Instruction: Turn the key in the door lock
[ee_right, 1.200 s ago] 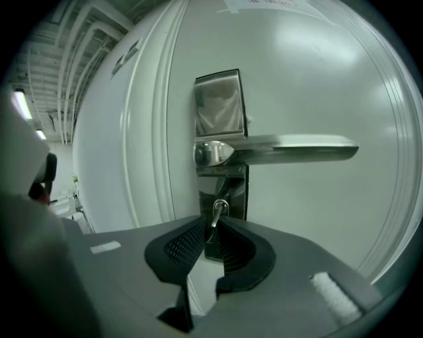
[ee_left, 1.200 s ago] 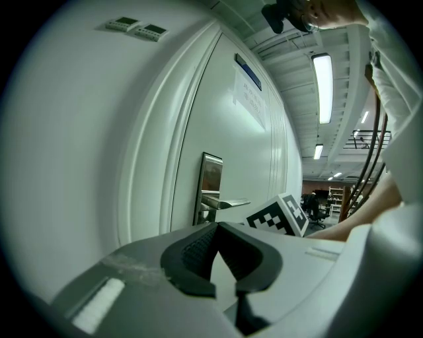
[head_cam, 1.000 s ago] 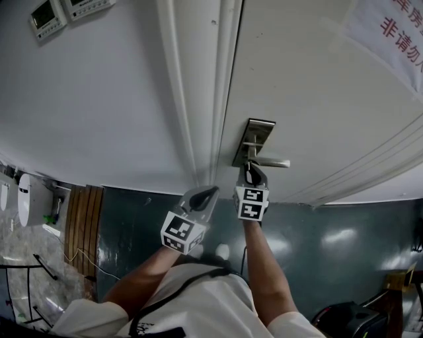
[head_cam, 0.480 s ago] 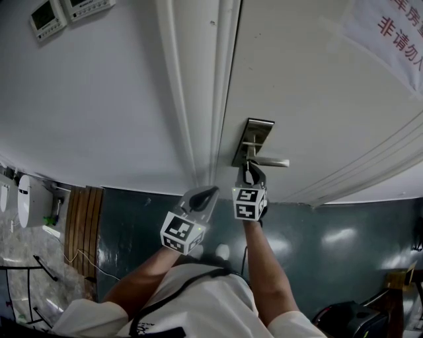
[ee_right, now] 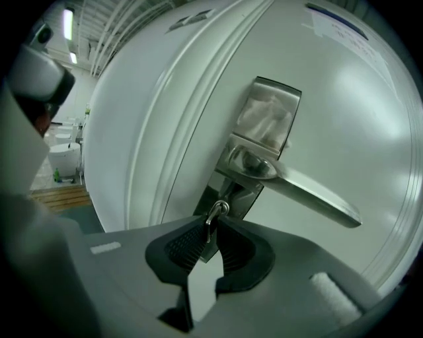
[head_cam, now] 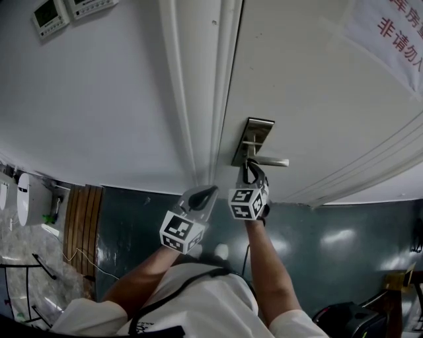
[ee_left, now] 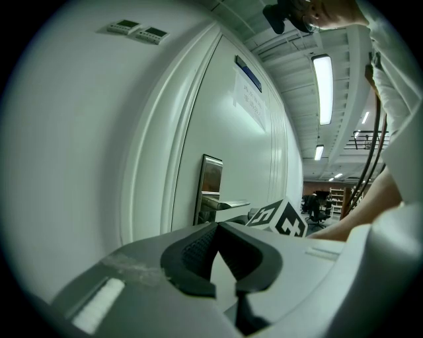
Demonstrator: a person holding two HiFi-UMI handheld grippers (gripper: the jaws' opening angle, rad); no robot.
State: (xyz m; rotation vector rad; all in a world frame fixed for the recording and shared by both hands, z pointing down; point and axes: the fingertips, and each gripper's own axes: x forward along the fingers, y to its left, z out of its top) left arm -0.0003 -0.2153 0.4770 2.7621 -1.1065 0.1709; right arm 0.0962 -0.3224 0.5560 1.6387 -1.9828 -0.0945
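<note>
A steel lock plate with a lever handle sits on the white door. In the right gripper view a small metal key sticks out of the lock plate, below the lever. My right gripper is shut on the key's head; its jaws have just been closing further with the key between them. In the head view the right gripper hides the key. My left gripper hangs shut and empty beside the door frame, left of the lock; it is apart from the door in its own view.
The white door frame runs just left of the lock. Two wall control panels are at the upper left. A paper notice with red print hangs on the door. Wooden boards and white fixtures stand at the left on the dark floor.
The right gripper has rolled about its own axis at the lock, so its marker cube shows a different face. The left gripper has not moved.
</note>
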